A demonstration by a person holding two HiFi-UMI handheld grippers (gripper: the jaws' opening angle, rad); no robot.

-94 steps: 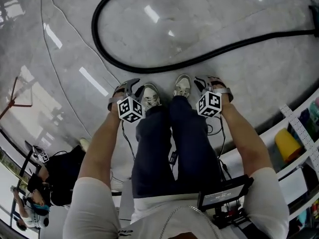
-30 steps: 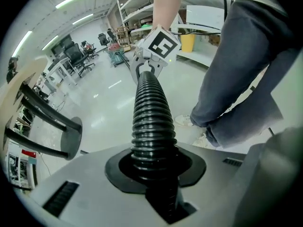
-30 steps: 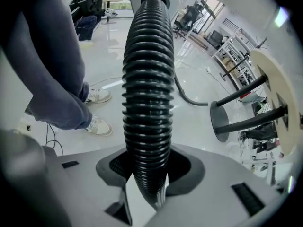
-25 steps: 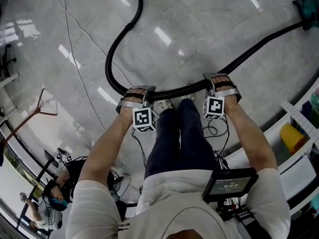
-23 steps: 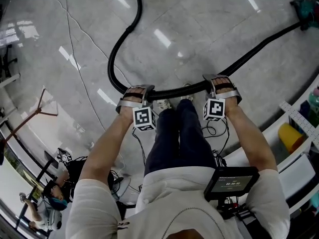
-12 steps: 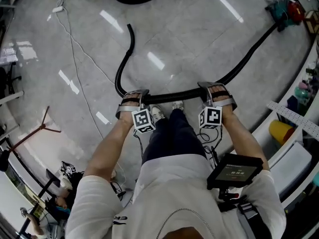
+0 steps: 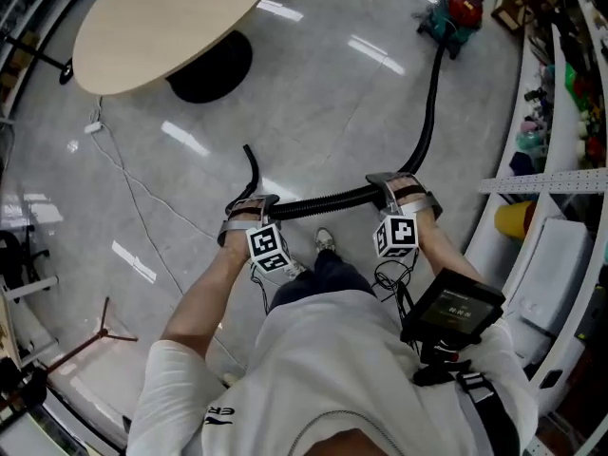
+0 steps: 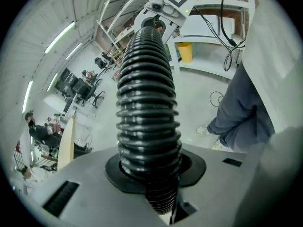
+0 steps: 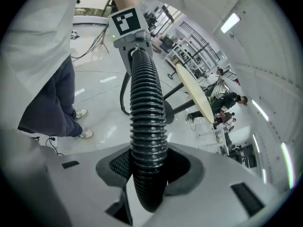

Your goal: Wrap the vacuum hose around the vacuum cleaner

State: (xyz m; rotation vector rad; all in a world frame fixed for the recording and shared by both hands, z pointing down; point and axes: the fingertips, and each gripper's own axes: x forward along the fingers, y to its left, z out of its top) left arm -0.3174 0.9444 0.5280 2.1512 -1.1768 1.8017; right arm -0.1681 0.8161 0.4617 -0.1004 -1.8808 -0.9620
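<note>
My left tongs [image 7: 249,205] and right tongs [image 7: 397,186] pinch the ribbed vacuum hose [image 7: 328,199]; tugging against the vacuum cleaner [image 7: 454,12] could slide it free.

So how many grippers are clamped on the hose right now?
2. The left gripper holds the hose near its free end; the right gripper holds it further along, toward the vacuum. Neither is hidden.
</note>
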